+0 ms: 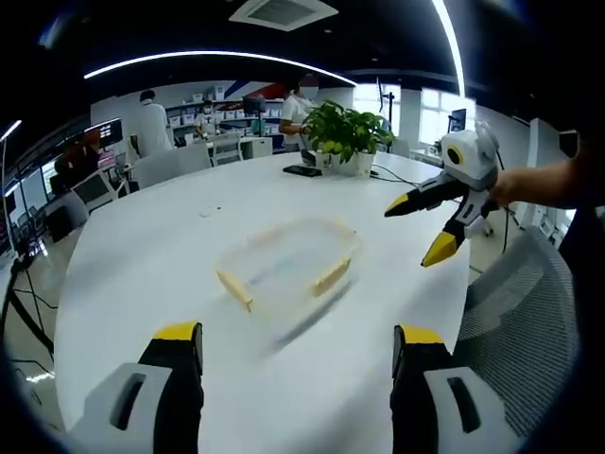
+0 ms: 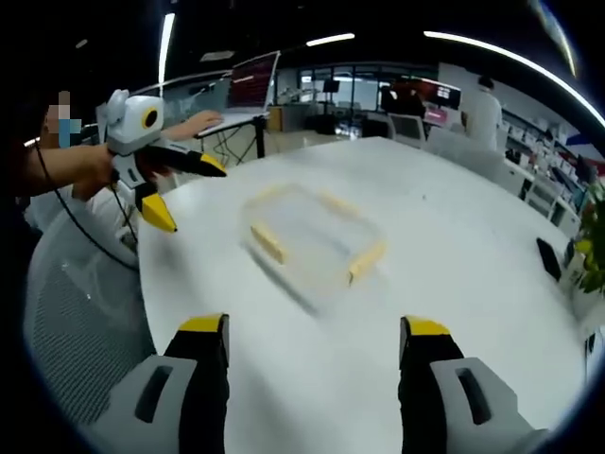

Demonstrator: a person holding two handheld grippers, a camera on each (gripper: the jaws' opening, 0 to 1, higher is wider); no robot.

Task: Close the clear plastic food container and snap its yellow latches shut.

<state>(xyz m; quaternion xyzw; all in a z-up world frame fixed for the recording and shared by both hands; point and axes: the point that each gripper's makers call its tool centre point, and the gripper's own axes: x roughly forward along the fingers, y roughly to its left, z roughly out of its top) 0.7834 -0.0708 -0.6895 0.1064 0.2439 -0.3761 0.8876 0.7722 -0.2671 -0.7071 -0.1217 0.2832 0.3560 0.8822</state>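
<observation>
— Well, nearest in the left gripper view?
— Left gripper (image 1: 295,342), jaws spread wide, holding nothing, hovering over the table (image 1: 142,255).
— And past it?
— Container (image 1: 288,265), blurred, lying flat mid-table, latches (image 1: 332,275) along its edges; can't tell whether snapped. Right gripper (image 1: 427,227) above the table edge, jaws parted, clear of the container.
— Same from the right gripper view?
— Yes. Right gripper (image 2: 319,342) gaping, empty; container (image 2: 317,236) ahead; left gripper (image 2: 186,194) off to the side. Farther back, plant (image 1: 346,132), phone (image 1: 302,171), people at desks.
</observation>
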